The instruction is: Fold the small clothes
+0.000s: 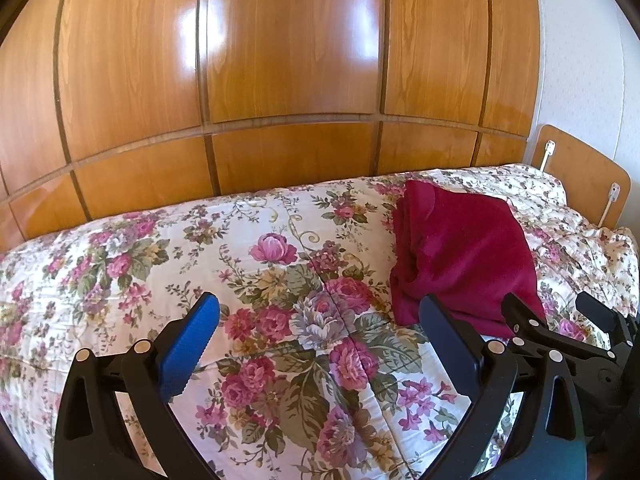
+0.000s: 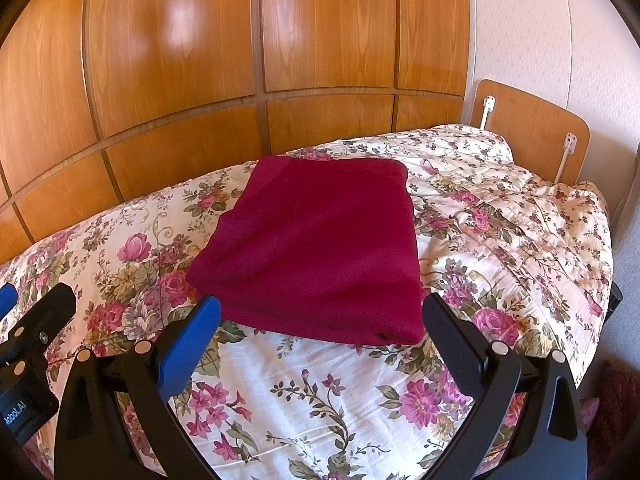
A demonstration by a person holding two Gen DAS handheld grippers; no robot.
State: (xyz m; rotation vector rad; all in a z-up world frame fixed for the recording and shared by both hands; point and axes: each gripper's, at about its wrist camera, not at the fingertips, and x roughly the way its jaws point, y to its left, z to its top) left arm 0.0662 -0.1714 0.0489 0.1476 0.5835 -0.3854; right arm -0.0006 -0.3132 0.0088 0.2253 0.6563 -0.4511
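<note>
Where floral quilt (image 2: 320,400) spreads, a plush crimson garment (image 2: 320,248) lies folded square.

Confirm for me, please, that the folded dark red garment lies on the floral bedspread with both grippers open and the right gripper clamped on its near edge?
Not quite: the right gripper grips nothing. The right wrist view shows its fingers spread apart before the folded dark red garment. It does lie on the floral bedspread, and the left gripper is open too.

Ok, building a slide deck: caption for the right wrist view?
Open right gripper hovers before a folded crimson garment lying on the floral bedspread, wood-panelled wall behind.
</note>
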